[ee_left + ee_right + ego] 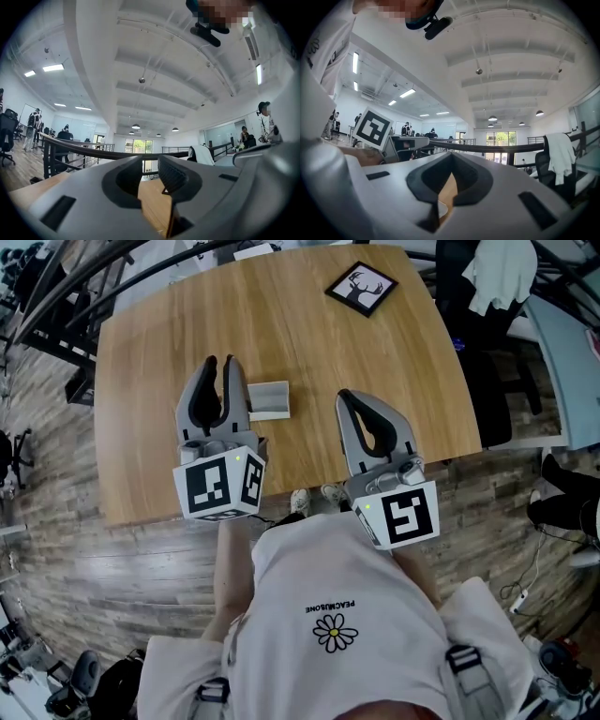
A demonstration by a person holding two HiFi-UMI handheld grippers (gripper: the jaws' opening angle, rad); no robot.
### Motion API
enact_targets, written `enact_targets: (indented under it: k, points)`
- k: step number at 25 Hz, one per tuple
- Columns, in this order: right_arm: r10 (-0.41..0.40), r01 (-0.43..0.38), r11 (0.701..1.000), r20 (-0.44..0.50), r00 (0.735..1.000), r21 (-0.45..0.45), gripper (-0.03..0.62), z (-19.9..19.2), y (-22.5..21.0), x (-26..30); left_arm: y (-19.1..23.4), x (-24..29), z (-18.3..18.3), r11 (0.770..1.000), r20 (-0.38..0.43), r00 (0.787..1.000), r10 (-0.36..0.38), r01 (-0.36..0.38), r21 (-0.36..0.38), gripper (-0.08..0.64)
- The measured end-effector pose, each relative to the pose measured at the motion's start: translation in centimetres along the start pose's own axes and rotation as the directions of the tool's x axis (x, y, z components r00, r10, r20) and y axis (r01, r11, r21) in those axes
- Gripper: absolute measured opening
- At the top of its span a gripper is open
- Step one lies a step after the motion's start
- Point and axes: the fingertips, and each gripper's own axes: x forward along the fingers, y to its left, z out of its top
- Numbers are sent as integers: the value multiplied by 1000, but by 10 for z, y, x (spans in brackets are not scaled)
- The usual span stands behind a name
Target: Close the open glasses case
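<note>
A grey glasses case [268, 400] lies on the wooden table [150, 362], just right of my left gripper [220, 363]. Whether its lid is fully down I cannot tell from the head view. The left gripper is open, and only bare tabletop shows in the narrow gap between its fingers, as the left gripper view [150, 165] confirms. The case touches neither finger. My right gripper [343, 395] hovers near the table's front edge, to the right of the case, with its tips together and nothing held. The right gripper view [450, 158] shows the same. The case appears in neither gripper view.
A black-framed deer picture [361, 287] lies at the table's far right corner. An office chair with a white garment [502, 273] stands beyond the right edge. The table's front edge runs just under both grippers, close to the person's body. A black railing [70, 145] lies beyond the table.
</note>
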Motion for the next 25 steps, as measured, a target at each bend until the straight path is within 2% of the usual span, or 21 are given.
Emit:
enact_targets:
  k: [5, 9, 14, 18, 25]
  points:
    - [8, -9, 999, -5, 1000, -35, 8, -1, -2, -3, 5, 24, -45, 998, -115, 992, -54, 51, -36, 220]
    - [3, -4, 999, -15, 1000, -37, 8, -2, -4, -7, 6, 35, -89, 994, -208, 974, -94, 80, -75, 262]
    - [2, -4, 999, -31, 1000, -44, 8, -5, -4, -9, 9, 41, -131, 978, -227, 963, -144, 103, -182, 272]
    - [7, -9, 999, -44, 999, -52, 8, -9, 0, -10, 12, 45, -166, 981, -308, 939, -154, 107, -165, 272]
    - [-1, -4, 997, -60, 998, -73, 8, -10, -1, -15, 14, 51, -209, 977, -400, 903, -160, 87, -195, 272]
